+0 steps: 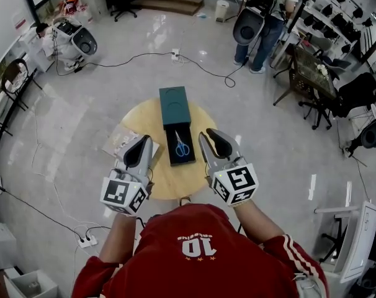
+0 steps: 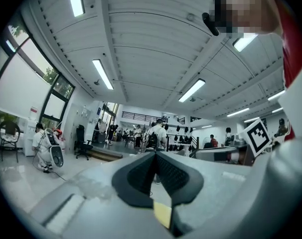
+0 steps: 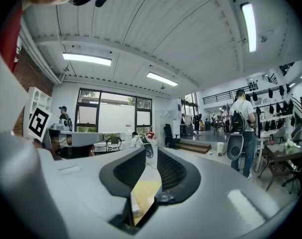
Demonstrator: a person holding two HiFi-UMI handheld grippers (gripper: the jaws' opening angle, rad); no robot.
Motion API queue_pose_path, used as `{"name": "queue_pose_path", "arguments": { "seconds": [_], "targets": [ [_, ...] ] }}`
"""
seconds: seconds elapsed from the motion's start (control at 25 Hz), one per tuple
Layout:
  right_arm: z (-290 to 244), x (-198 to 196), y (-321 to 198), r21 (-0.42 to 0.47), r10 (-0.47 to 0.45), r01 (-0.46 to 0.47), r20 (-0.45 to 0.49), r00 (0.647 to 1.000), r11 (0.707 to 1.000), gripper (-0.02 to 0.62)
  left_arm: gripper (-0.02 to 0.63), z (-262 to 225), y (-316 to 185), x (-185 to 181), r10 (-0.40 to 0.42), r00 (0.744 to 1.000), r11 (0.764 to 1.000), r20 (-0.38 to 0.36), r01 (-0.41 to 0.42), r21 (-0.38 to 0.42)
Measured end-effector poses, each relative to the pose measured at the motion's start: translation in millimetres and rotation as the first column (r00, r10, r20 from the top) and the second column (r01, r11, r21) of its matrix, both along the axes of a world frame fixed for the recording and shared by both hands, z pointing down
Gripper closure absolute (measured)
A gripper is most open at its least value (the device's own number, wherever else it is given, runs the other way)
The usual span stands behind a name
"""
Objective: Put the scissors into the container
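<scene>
Blue-handled scissors (image 1: 182,144) lie inside the open tray of a dark teal box (image 1: 169,146) on the round wooden table (image 1: 144,120). The box's lid part (image 1: 174,98) extends toward the far edge. My left gripper (image 1: 143,140) hovers left of the box with its jaw tips together and nothing in them; in the left gripper view it (image 2: 155,156) points out at the room. My right gripper (image 1: 208,134) is just right of the box. In the right gripper view, the right gripper (image 3: 151,156) shows a narrow gap between its pads, with nothing held.
A flat paper-like packet (image 1: 116,143) lies at the table's left edge. Cables (image 1: 138,58) run across the shiny floor beyond the table. A person with a backpack (image 1: 262,17) stands at the far right near desks and chairs (image 1: 312,85). A power strip (image 1: 85,241) lies at the near left.
</scene>
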State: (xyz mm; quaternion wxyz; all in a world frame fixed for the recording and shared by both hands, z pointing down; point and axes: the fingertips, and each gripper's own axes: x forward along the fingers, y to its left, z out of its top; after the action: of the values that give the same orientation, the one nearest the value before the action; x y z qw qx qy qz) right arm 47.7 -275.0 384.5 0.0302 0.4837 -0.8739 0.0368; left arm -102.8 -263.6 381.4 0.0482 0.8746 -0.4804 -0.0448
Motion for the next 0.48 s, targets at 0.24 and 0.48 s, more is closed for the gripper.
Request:
{"name": "queue_pose_path", "arguments": {
  "seconds": [0.24,0.48],
  "targets": [
    [-7,4,9,0.034,0.027,-0.027,0.013,1.000,0.999,0.564,0.604,2,1,-3,-0.026,0.999,1.000,0.029,0.026,-0.002],
    [-15,1,7,0.048,0.029,-0.030,0.029,0.999,0.998,0.584,0.604,6,-1,-5,-0.028,0.999,1.000,0.038,0.028,-0.012]
  ]
}}
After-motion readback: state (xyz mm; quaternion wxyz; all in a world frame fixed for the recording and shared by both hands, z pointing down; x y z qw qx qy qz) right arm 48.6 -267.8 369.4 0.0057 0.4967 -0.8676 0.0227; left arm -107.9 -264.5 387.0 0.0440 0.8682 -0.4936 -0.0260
